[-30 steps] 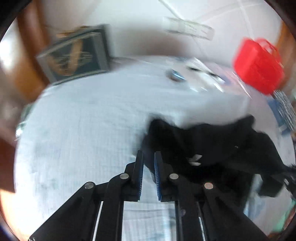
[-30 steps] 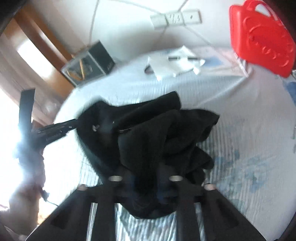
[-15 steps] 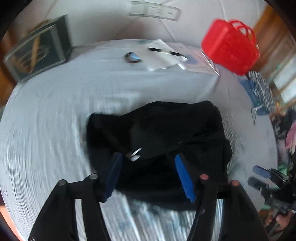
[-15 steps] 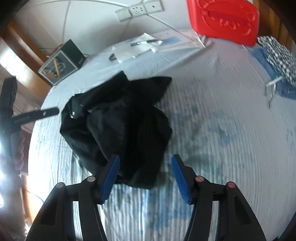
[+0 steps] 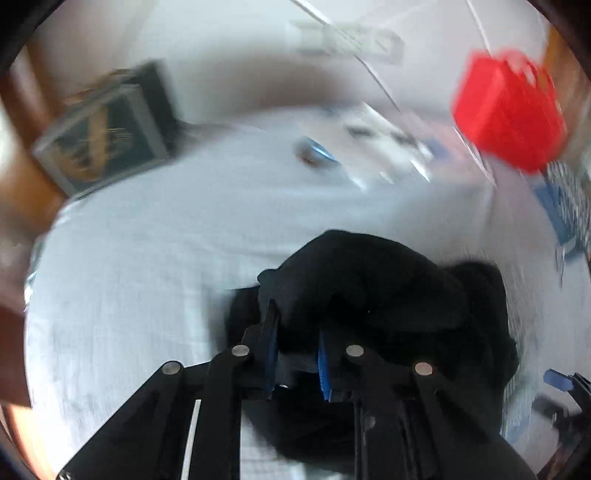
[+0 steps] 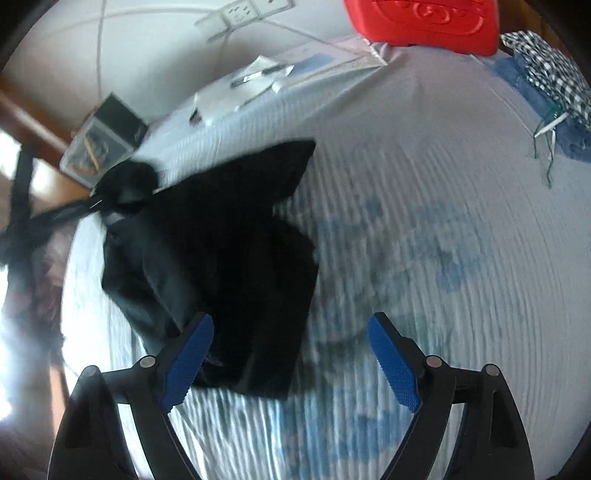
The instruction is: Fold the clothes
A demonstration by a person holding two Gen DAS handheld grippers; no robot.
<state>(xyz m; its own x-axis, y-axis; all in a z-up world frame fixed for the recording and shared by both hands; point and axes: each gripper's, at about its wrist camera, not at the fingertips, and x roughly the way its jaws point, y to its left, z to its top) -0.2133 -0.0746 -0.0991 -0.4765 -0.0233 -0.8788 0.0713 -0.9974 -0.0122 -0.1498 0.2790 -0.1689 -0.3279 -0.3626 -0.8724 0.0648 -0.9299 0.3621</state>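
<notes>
A black garment [image 5: 369, 280] lies crumpled on the white bed sheet [image 5: 147, 258]. My left gripper [image 5: 296, 321] is shut on a bunched edge of it, with dark cloth filling the narrow gap between the blue pads. In the right wrist view the garment [image 6: 229, 251] spreads across the left half of the bed, and the left gripper [image 6: 110, 199] holds its far left corner. My right gripper [image 6: 290, 321] stands wide open just above the garment's near edge, with nothing between its fingers. Its blue tip [image 5: 557, 380] shows at the lower right of the left wrist view.
A red plastic case [image 6: 424, 18] stands at the back right by the wall. Papers [image 6: 243, 88] and a dark box [image 6: 107, 136] lie at the back. Checked and blue clothes [image 6: 546, 74] are piled at the right edge. Bare printed sheet [image 6: 443, 258] lies to the right of the garment.
Half a second ago the left gripper stood open over the garment; now it is shut on a bunch of it. The right gripper let go of the garment earlier and stays open.
</notes>
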